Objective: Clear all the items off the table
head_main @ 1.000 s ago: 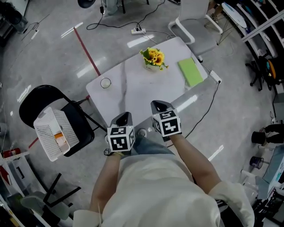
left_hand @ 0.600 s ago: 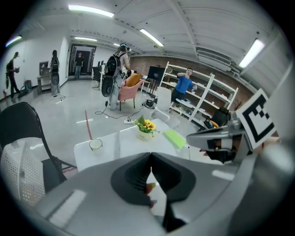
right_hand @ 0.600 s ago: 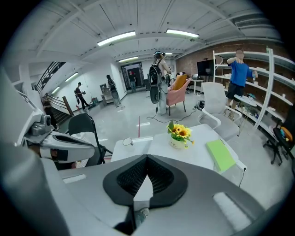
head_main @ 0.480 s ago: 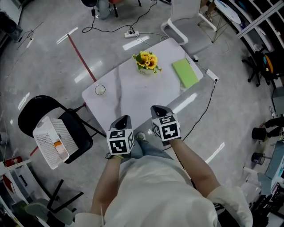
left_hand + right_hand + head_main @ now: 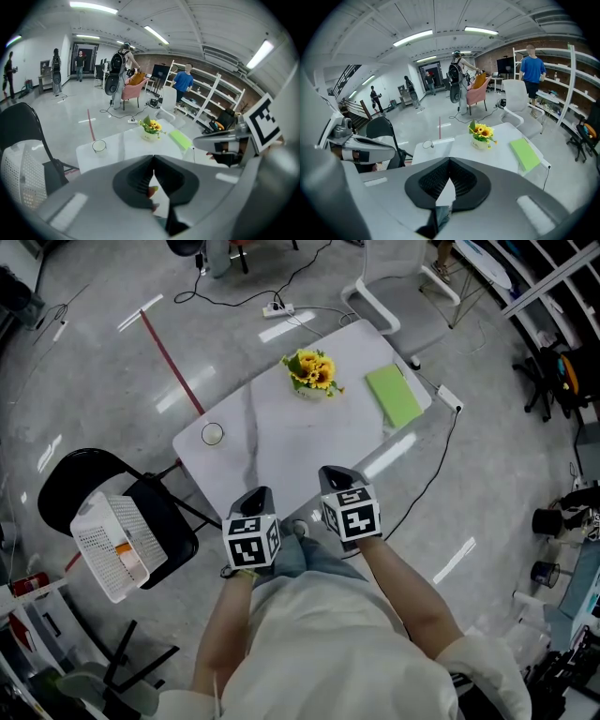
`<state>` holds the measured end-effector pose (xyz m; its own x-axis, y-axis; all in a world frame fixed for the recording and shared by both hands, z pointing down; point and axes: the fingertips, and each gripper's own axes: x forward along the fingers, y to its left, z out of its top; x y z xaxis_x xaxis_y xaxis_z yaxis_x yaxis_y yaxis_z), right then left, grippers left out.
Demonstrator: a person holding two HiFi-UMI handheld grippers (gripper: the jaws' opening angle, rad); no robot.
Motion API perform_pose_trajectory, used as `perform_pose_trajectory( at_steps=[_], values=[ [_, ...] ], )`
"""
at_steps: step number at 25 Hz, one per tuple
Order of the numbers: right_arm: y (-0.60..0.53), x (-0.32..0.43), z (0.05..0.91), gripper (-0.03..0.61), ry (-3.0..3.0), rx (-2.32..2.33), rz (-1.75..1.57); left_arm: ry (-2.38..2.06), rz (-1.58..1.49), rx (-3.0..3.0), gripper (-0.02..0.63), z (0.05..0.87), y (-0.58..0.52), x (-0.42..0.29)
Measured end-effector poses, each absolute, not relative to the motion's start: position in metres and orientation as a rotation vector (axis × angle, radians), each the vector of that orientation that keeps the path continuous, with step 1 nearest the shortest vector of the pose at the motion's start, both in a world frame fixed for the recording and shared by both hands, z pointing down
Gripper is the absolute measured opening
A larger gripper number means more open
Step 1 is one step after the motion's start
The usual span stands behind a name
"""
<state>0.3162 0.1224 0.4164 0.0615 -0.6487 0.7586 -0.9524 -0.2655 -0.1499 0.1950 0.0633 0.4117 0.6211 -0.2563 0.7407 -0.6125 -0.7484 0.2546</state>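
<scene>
A white table (image 5: pixel 281 442) carries a pot of yellow flowers (image 5: pixel 312 371), a green book (image 5: pixel 394 397) at the far right corner, and a small round cup (image 5: pixel 213 434) near the left edge. My left gripper (image 5: pixel 262 493) and right gripper (image 5: pixel 336 472) hover side by side over the table's near edge, both shut and empty. In the left gripper view the left gripper (image 5: pixel 153 158) points at the flowers (image 5: pixel 151 127), with the cup (image 5: pixel 99 146) to their left. The right gripper (image 5: pixel 449 160) faces the flowers (image 5: pixel 482 135) and the book (image 5: pixel 524 154).
A white mesh basket (image 5: pixel 112 545) holding something orange rests on a black chair (image 5: pixel 155 498) left of the table. A white chair (image 5: pixel 403 277) stands beyond the far corner. Cables and a power strip (image 5: pixel 275 308) lie on the floor. People stand far off.
The head view has shifted a little and both grippers have drifted slightly. Their jaws stay shut, and nothing on the table has moved.
</scene>
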Motion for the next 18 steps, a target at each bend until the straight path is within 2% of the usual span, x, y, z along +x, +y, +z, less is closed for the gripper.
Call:
perform_pose_trajectory(
  at_steps=[18],
  values=[
    [0.060,0.346,0.432,-0.002,-1.521,1.978,1.093,-0.594,1.015,2.348,0.011,0.424,0.006,0.227]
  ],
)
